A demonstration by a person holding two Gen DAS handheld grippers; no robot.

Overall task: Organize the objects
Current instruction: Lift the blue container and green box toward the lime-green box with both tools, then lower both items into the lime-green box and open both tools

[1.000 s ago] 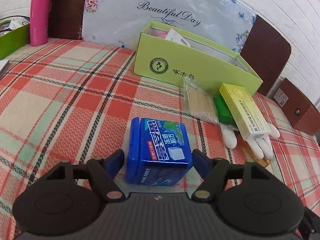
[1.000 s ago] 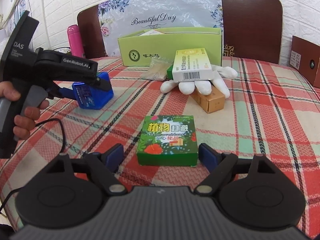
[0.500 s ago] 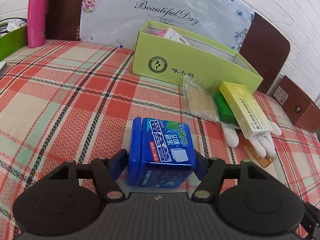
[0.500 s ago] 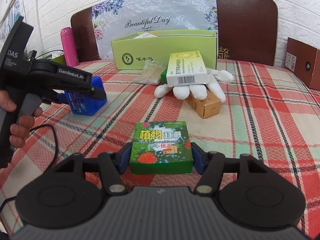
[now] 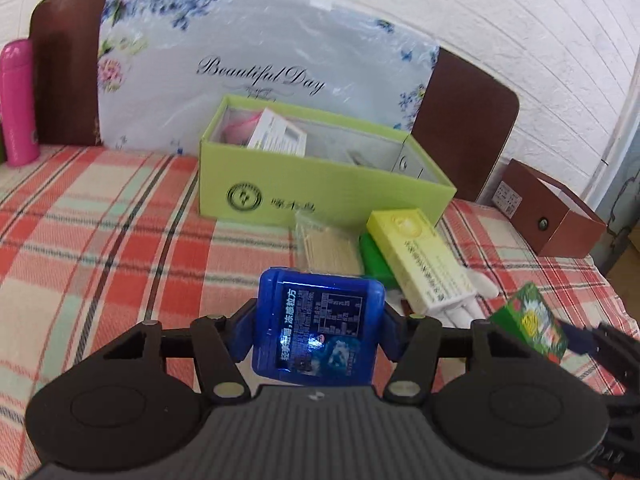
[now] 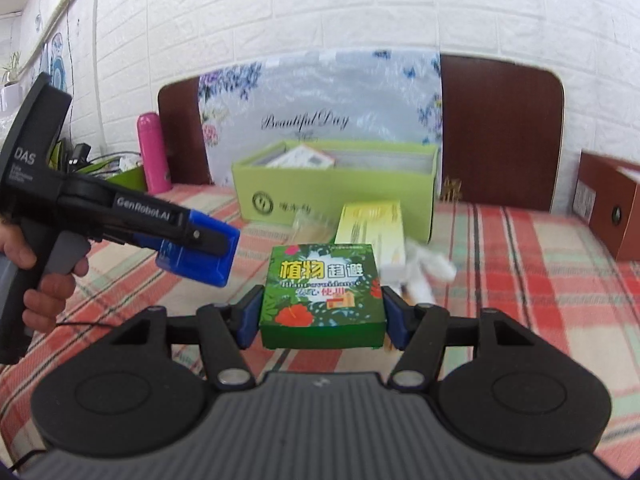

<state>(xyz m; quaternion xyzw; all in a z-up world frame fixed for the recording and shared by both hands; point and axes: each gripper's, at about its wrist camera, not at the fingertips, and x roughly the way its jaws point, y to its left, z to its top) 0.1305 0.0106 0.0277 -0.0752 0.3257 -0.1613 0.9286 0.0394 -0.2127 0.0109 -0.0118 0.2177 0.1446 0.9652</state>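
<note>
A blue plastic box hangs above the plaid tablecloth between the pads of my left gripper, whose jaws are closing and press on its sides. The right wrist view shows the same gripper from the side, with a hand on its handle. My right gripper is shut on a green box printed with flowers, lifted off the cloth. That green box also shows at the right of the left wrist view. An open lime-green carton stands behind, with packets inside.
In front of the carton lie a yellow box, a small green box, a toothpick packet and a white glove. A pink bottle stands far left, a brown box far right. A headboard and a brick wall are behind.
Both grippers closed onto their boxes and lifted them off the cloth. The blue box has tipped up, so its back label now faces the camera.
</note>
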